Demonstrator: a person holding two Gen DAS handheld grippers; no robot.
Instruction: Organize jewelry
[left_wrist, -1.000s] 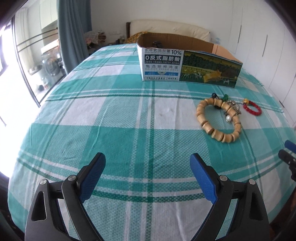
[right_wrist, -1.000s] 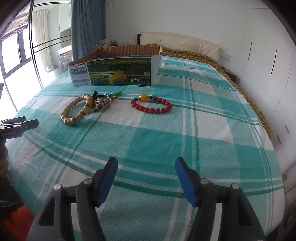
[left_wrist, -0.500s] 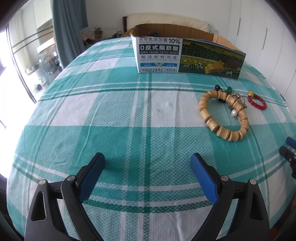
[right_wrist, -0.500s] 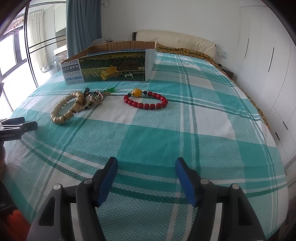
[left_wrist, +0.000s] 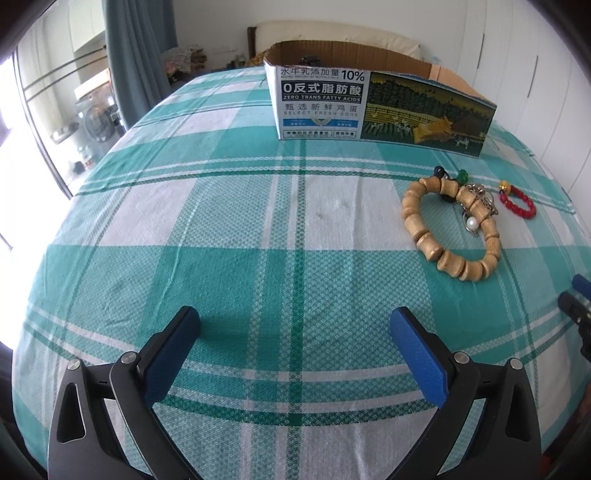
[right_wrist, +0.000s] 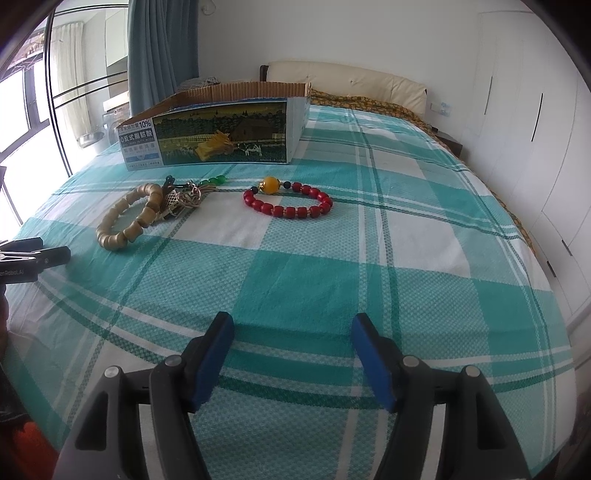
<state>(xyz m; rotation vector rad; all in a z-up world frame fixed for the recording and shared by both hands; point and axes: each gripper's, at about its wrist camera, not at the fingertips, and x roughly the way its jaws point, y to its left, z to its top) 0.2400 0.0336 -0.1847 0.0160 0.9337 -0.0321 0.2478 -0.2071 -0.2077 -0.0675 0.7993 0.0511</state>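
Note:
A wooden bead bracelet (left_wrist: 448, 229) (right_wrist: 129, 218) lies on the teal checked bedspread (left_wrist: 240, 240), with a metal charm piece with a pearl and green beads (left_wrist: 474, 206) (right_wrist: 184, 194) resting against it. A red bead bracelet with a yellow bead (right_wrist: 288, 199) (left_wrist: 517, 201) lies to its right. An open printed cardboard box (left_wrist: 373, 107) (right_wrist: 221, 129) stands behind them. My left gripper (left_wrist: 295, 328) is open and empty, well short of the jewelry. My right gripper (right_wrist: 291, 328) is open and empty, in front of the red bracelet.
The bed's headboard and pillow (right_wrist: 347, 81) are at the far end. White wardrobe doors (right_wrist: 535, 110) stand on the right, a window and blue curtain (right_wrist: 162, 48) on the left. Each gripper's tip shows at the other view's edge (left_wrist: 580, 306) (right_wrist: 33, 254).
Both grippers have moved a little forward toward the jewelry and box, which look larger. Jaws stay open. The jewelry has not moved.

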